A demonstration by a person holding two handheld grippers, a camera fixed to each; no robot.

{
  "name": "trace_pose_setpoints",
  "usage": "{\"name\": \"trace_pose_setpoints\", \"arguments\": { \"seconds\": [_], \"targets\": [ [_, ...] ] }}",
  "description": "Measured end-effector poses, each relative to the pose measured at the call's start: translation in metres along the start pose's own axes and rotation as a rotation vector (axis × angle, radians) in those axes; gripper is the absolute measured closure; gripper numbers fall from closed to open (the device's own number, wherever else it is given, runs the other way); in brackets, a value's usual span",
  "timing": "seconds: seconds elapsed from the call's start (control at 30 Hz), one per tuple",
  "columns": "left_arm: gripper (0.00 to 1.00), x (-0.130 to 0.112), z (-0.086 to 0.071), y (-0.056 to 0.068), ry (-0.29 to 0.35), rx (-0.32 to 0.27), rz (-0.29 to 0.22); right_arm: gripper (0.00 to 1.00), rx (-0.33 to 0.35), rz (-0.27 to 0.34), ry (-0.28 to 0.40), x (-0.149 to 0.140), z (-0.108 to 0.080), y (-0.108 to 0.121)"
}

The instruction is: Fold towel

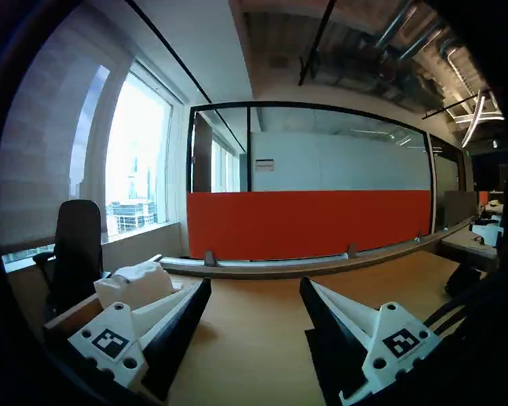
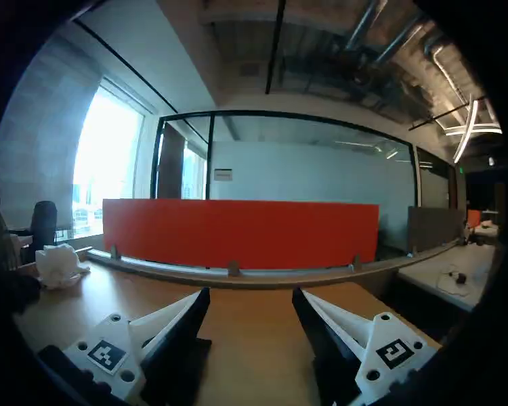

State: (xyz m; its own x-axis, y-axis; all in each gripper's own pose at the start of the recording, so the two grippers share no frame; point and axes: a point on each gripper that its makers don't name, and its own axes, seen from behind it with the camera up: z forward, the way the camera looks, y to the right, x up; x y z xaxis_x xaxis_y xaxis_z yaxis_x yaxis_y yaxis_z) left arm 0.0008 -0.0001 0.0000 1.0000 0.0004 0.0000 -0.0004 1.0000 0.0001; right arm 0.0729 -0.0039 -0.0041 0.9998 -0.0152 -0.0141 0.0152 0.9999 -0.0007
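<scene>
1. White cloth, the towel (image 1: 135,283), is lying crumpled in a heap on the wooden desk (image 1: 254,338). In the left gripper view it is sitting at about 8 o'clock, just beyond the tip of the near finger. In the right gripper view it is sitting far off at 9 o'clock, close to the desk's edge.
2. Fingers of the left gripper (image 1: 255,280) are standing wide apart over bare desk and holding nothing.
3. Fingers of the right gripper (image 2: 250,290) are likewise spread wide and gripping nothing. They are pointing at the orange partition (image 2: 240,233) at 12 o'clock.
4. Judgement: folding is not yet begun. The step in hand is looking like the approach, since the towel is bunched and neither gripper is touching it.
5. Doing it well: both grippers are needing to turn toward 9 o'clock, with the right one travelling farther.
6. Each should be going for a separate corner or edge, not the middle of the heap, so the cloth can be drawn out flat before any fold.
7. Risk: pinching several layers at once is likely to be dragging the whole lump along the desk.
</scene>
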Motion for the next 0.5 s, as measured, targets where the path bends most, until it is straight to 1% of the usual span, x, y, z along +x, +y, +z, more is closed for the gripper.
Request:
{"name": "trace_pose_setpoints", "arguments": {
  "seconds": [0.2,0.3,0.5],
  "targets": [
    [0.03,0.03,0.0,-0.005,-0.008,0.009,0.018,0.06,0.004,0.014,-0.011,0.034,-0.002,-0.003],
    [0.03,0.042,0.0,-0.004,-0.012,0.009,0.025,0.06,-0.002,0.024,-0.004,0.049,-0.002,-0.002],
    [0.03,0.055,0.002,-0.002,-0.018,0.006,0.025,0.06,-0.005,0.034,-0.001,0.062,-0.002,0.0]
  ]
}}
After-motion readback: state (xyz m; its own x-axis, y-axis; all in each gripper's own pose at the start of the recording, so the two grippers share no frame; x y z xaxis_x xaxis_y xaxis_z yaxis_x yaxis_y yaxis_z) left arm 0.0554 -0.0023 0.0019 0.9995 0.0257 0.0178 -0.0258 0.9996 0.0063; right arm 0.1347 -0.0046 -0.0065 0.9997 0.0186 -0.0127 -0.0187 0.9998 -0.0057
